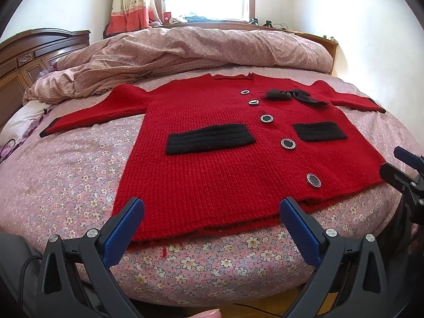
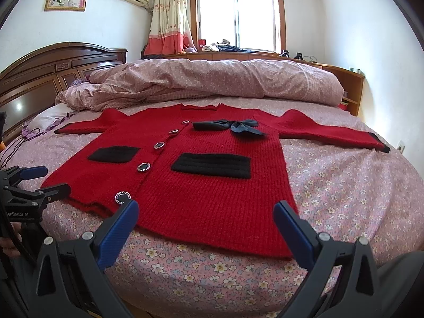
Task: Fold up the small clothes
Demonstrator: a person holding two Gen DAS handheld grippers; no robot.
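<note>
A red knit cardigan (image 1: 212,169) lies flat and face up on the bed, sleeves spread to both sides, with two black pockets, a row of black buttons and a dark bow at the collar. It also shows in the right wrist view (image 2: 212,193). My left gripper (image 1: 212,206) is open and empty, just above the cardigan's near hem on its left half. My right gripper (image 2: 206,209) is open and empty above the near hem on the right half. The right gripper also shows at the edge of the left wrist view (image 1: 405,169), and the left gripper in the right wrist view (image 2: 37,180).
The bed's floral pink sheet (image 1: 66,185) lies under the cardigan. A rumpled pink duvet (image 1: 185,47) is piled along the far side. A dark wooden headboard (image 2: 53,71) stands at the left. A wooden shelf (image 2: 352,87) and a window sill with clutter are behind.
</note>
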